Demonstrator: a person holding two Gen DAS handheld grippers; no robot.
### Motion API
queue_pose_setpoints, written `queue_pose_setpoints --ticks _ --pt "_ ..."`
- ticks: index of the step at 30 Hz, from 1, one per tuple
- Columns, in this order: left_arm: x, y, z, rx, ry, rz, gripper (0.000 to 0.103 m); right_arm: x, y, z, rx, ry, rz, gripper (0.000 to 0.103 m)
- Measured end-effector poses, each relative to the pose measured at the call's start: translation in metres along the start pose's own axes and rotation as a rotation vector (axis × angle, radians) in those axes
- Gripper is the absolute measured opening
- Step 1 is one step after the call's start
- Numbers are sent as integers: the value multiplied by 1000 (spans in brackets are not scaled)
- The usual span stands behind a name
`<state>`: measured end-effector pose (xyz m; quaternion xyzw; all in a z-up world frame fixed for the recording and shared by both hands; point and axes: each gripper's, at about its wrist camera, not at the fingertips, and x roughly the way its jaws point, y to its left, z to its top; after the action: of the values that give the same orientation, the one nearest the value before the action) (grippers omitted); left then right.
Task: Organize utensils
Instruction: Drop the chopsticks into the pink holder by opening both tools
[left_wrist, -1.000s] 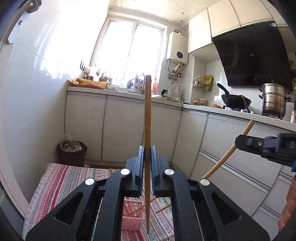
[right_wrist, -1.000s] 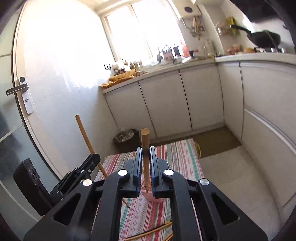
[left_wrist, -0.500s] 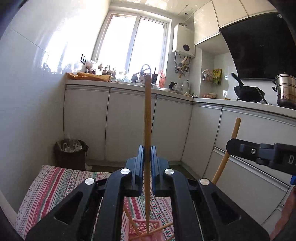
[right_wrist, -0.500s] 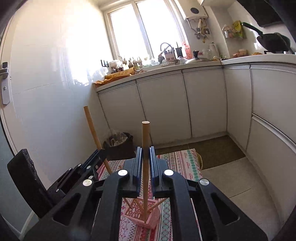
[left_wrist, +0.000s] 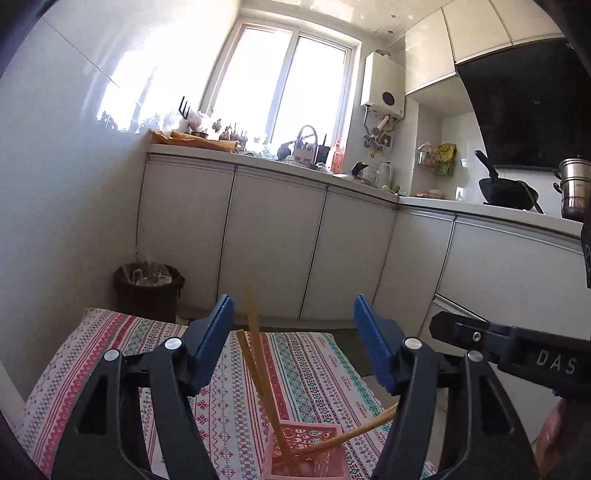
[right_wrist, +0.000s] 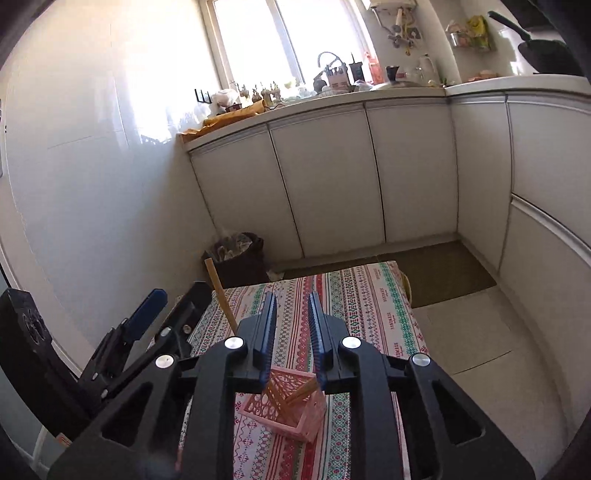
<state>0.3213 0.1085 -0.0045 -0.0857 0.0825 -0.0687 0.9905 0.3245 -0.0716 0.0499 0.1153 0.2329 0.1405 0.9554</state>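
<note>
- We are opening both grippers, left (left_wrist: 293, 332) and right (right_wrist: 291, 334); neither is gripping, and chopsticks (left_wrist: 258, 354) are leaning in the basket (left_wrist: 306, 456).
- Next, in our judgement, we are backing off to fetch another utensil.

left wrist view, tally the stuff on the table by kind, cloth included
thin wooden chopsticks, standing or leaning in the basket: 3
pink plastic lattice basket: 1
red-and-green patterned tablecloth: 1
total: 5

Wooden chopsticks (left_wrist: 258, 365) lean tilted inside a pink lattice basket (left_wrist: 314, 441) — on striped cloth.
</note>
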Motion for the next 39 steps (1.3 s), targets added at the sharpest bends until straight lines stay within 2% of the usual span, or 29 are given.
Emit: queue_pose_setpoints --ticks 4,12,15,19,22,29,31,35,39 --pt "-20 -7 26 17 -35 10 63 -24 8 15 -4 -55 -7 22" --pt "-57 -21 47 50 -58 25 64 -62 20 21 -10 -76 -21 26" --pt "-69 -23 51 54 -57 37 66 -76 22 21 -6 -87 -30 34" --pt "-88 -26 55 56 -67 64 83 -95 23 18 0 -97 -47 49" --pt "-104 -28 59 48 -77 84 93 -107 21 13 8 -93 -63 54" --pt "-134 -35 67 65 -57 104 96 -136 18 2 11 -104 -102 63" --pt "-142 -38 67 70 -44 104 96 -145 19 -2 -1 -116 -120 71" --pt "-154 -47 65 105 -8 114 96 -159 20 -10 -6 -115 -142 77" --pt "-169 -51 64 106 24 122 96 -173 21 -19 -19 -124 -175 87"
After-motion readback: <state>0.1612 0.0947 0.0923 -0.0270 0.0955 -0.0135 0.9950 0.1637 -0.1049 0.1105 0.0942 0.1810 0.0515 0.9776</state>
